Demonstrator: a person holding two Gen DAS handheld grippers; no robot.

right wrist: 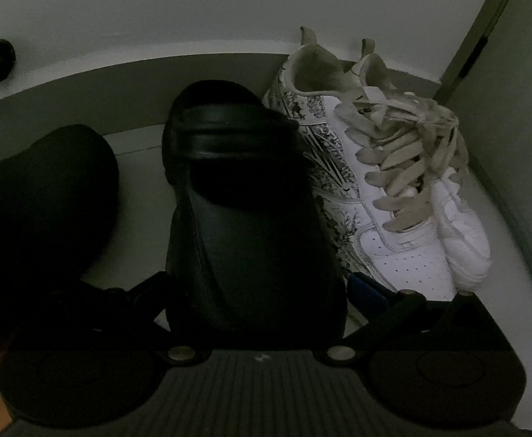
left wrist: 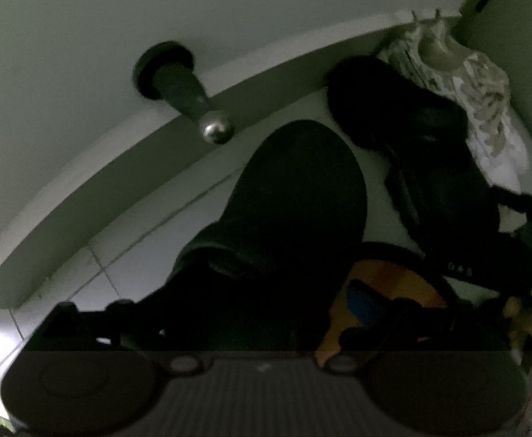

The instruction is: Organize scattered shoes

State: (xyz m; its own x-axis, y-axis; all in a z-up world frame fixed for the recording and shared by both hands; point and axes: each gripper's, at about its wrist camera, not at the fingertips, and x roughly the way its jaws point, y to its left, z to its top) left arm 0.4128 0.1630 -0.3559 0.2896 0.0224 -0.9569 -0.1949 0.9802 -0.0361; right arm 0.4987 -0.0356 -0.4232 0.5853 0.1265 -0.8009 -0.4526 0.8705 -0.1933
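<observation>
1. Left wrist view: your left gripper (left wrist: 266, 313) points steeply down over a black clog (left wrist: 295, 196) lying on the tiled floor (left wrist: 127, 273) near the baseboard, below a door stopper (left wrist: 189, 109) on the wall. The jaws stand wide, the clog's toe end between them; it is too dark to tell whether the pads touch it, so treat it as released. A second black clog (left wrist: 404, 116) lies just beyond, with your right gripper (left wrist: 459, 240) on it, and the white sneakers (left wrist: 481, 102) sit behind, in the corner.

2. Right wrist view: your right gripper (right wrist: 258, 302) straddles that second clog (right wrist: 244, 196), heel strap away from you, just beside the sneakers (right wrist: 397, 189). The fingers hug its sides, but you cannot tell from this dim picture whether they press.

3. Handling, as a judgement: these clogs look like light moulded foam, springy, not fragile, with a smooth, somewhat slippery upper. Take hold across the sidewalls at mid-foot or by the heel rim, where the wall is stiffest. The domed toe would squash and slide.
</observation>
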